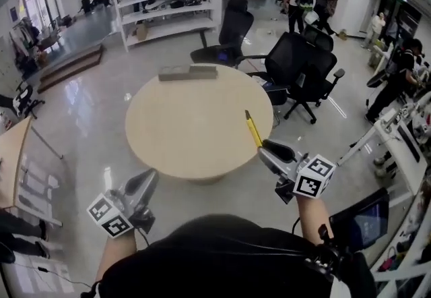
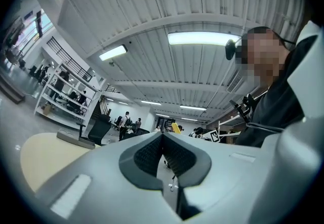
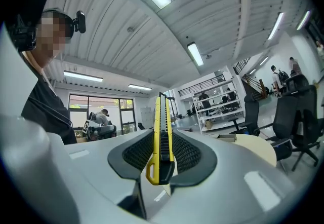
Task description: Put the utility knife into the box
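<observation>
Knife (image 3: 161,116), slim, yellow, in ribbed tongs (image 3: 162,139)

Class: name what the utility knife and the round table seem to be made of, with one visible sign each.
The utility knife: probably plastic, glossy yellow with a black ribbed slider. The table: likely laminate or veneer, matte, uniformly pale beige.

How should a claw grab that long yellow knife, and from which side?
Its tail end, squeezed across the two flat faces, coming from behind along its length. The utility knife is thin and flat-sided, so it likely sits square; the right claw holds it that way, tip pointing away.
</observation>
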Tool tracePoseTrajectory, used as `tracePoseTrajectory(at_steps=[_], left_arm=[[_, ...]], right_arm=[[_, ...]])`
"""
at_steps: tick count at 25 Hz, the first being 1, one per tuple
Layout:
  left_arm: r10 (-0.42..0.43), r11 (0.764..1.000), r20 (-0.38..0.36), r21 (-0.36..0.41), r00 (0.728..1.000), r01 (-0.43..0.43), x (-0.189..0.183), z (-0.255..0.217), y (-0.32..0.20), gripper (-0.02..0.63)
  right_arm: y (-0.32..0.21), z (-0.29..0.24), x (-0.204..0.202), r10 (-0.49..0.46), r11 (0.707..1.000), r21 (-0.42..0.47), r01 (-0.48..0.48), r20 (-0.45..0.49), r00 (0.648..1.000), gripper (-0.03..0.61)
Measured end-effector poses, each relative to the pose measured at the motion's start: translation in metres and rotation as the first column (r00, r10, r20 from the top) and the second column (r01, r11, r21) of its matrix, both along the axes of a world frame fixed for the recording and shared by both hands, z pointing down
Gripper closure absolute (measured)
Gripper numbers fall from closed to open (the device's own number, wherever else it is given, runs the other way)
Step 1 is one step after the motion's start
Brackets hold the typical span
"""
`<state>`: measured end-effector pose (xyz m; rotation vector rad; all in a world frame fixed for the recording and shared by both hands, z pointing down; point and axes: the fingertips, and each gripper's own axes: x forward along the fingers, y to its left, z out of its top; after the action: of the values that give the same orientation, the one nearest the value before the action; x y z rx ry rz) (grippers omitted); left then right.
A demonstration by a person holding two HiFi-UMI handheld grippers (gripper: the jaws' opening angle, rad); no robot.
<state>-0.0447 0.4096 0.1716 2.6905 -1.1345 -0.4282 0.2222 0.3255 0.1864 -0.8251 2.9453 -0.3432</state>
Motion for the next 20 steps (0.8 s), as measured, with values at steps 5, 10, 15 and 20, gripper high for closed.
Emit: tracePoseTrajectory(at_steps=[5,10,15,20], left_arm=[[0.059,0.998,0.008,0.027,0.998,-0.059,-0.061,-0.012,-0.081,0.617],[0.081,0.997,0.005,0.014,0.997,-0.081,-0.124,-0.013,-0.143,0.617],[0.09,0.996,0.004,-0.029,0.996,-0.089,-0.16,0.002,-0.188,0.617],[0.081,0.995,0.002,-0.056,0.997,-0.081,-0.171,0.015,-0.229,0.617]], right_arm=[[-0.068,-0.018,-0.07,0.024,0.999,0.028,-0.023,-0.02,1.0,0.449],[-0.125,-0.022,-0.128,0.057,0.998,0.018,-0.057,-0.004,0.998,0.449],[-0.174,-0.006,-0.173,0.047,0.998,-0.034,-0.047,-0.003,0.999,0.449],[-0.221,0.009,-0.191,0.022,0.998,-0.066,-0.023,-0.012,1.0,0.449]])
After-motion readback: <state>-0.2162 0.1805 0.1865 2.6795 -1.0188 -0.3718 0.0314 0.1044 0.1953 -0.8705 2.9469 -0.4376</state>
